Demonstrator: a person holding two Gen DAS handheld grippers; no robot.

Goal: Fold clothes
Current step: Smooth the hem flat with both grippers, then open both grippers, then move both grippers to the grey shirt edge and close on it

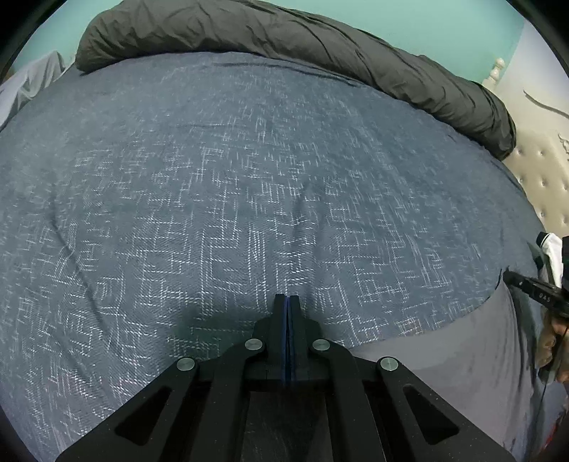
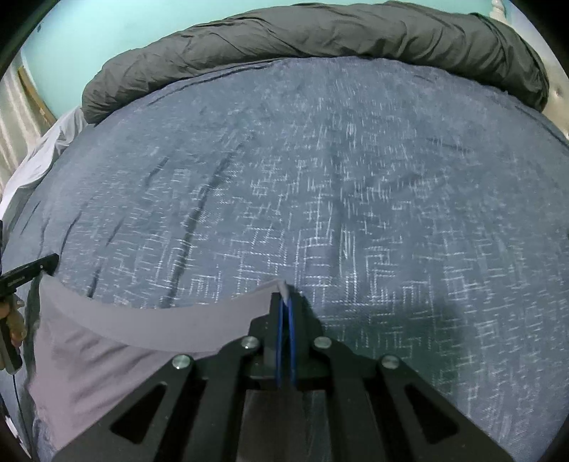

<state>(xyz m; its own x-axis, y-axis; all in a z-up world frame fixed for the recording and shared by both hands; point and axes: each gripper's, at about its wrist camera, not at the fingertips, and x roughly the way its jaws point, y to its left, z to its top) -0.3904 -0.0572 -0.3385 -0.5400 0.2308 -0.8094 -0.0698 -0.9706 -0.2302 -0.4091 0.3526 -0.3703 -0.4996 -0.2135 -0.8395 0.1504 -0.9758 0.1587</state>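
Grey-lilac garment (image 2: 106,341) hangs stretched between the 2 grippers at the near edge of the bed (image 2: 320,177). Right gripper (image 2: 285,296): jaws pressed together, pinching 1 corner of the top hem, a small tab of cloth poking out past the tips. In the right wrist view the left gripper (image 2: 49,264) sits at the hem's other end, at frame edge. Left gripper (image 1: 287,302) in its own view: jaws pressed together, no cloth visible between them, so I cannot tell whether it pinches the garment.

Risks (judgement):
- Hem sags between the holds; uneven lowering would lay the garment skewed or creased.
- Right pinch is shallow, near the tips; a tug could pull the corner free.

Surface: blue bedspread with white woven line pattern, a few wrinkles. Rolled dark grey duvet (image 1: 284,42) along far side. Teal wall (image 2: 106,28); tufted beige headboard (image 1: 540,177) at right.
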